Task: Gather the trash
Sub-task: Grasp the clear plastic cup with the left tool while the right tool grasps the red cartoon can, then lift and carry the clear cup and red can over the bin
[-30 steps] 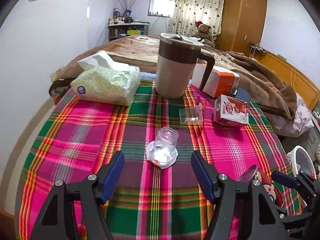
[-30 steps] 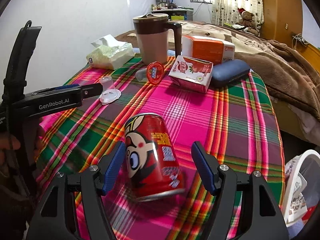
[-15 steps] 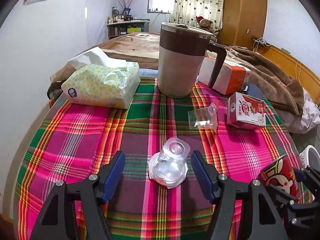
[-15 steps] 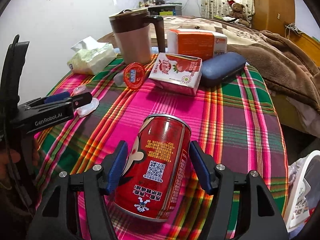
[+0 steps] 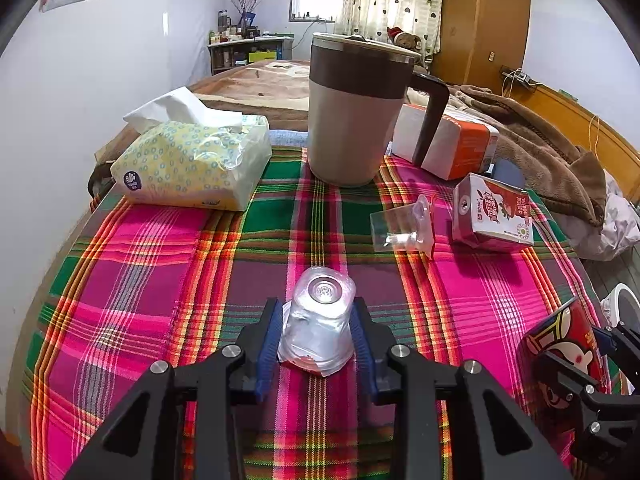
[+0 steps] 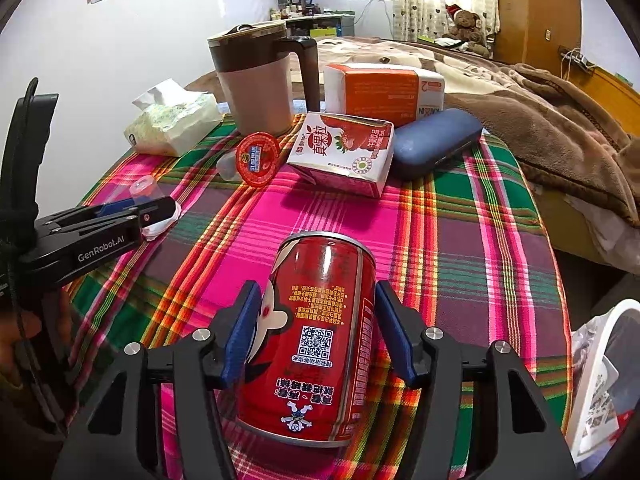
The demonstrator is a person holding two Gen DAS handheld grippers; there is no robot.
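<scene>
On the plaid tablecloth (image 5: pixel 160 280) an upturned clear plastic cup (image 5: pixel 320 320) sits between the blue pads of my left gripper (image 5: pixel 316 312). The jaws are closing and both pads press its crumpled sides. My right gripper (image 6: pixel 316 292) is closing too, with its pads against a red drink can (image 6: pixel 320 320) that leans back between them. The can (image 5: pixel 560 344) also shows at the right edge of the left wrist view. A jelly cup with a red lid (image 6: pixel 257 159) lies on its side, and a strawberry milk carton (image 6: pixel 344 152) lies further back.
A tall lidded mug (image 5: pixel 352 112), a tissue pack (image 5: pixel 192 164), an orange box (image 6: pixel 380 88) and a blue case (image 6: pixel 432 144) stand at the table's far end. A white bin (image 6: pixel 600 380) with a liner sits on the floor to the right. Behind lies a bed with a brown blanket (image 6: pixel 560 120).
The left jaws have come in from wide apart and now squeeze the clear cup. The right jaws have narrowed onto the red can, which has turned its printed side to the camera.
</scene>
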